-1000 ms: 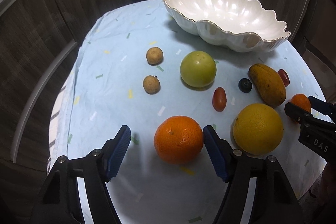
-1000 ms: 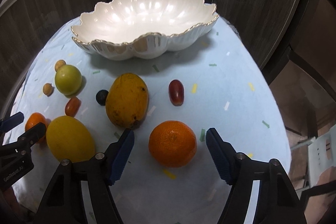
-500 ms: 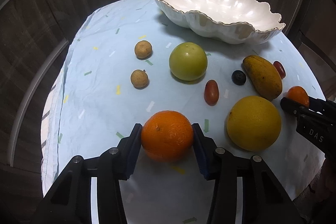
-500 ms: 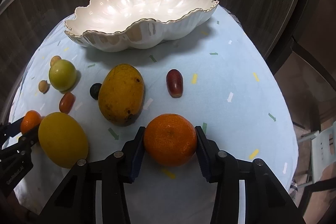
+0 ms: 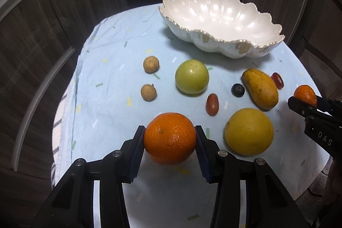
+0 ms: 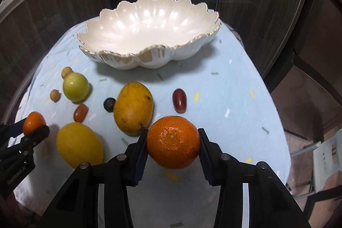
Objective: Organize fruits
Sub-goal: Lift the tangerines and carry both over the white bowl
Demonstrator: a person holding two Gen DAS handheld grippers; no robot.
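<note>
A: Both grippers have just closed. The left gripper [image 5: 170, 138] clamps a round, pebbly-skinned orange mandarin [image 5: 170, 138]; the right gripper [image 6: 173, 142] pinches its twin [image 6: 173, 142], near the table's front edge.

B: That white scalloped ceramic bowl with the gold rim [image 6: 149, 50] sits empty behind the loose fruit.

A: The risk, I'd say, is round peel rolling off narrow pads, or a low carry clipping the yellow speckled mango [image 6: 133, 108].

Each claw [image 5: 170, 138] [image 6: 173, 142] has closed on, apparently lifted, an orange [image 5: 170, 137] [image 6: 173, 142].

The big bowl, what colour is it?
The bowl is pearly white with a gold rim, clearest in the right wrist view.
</note>
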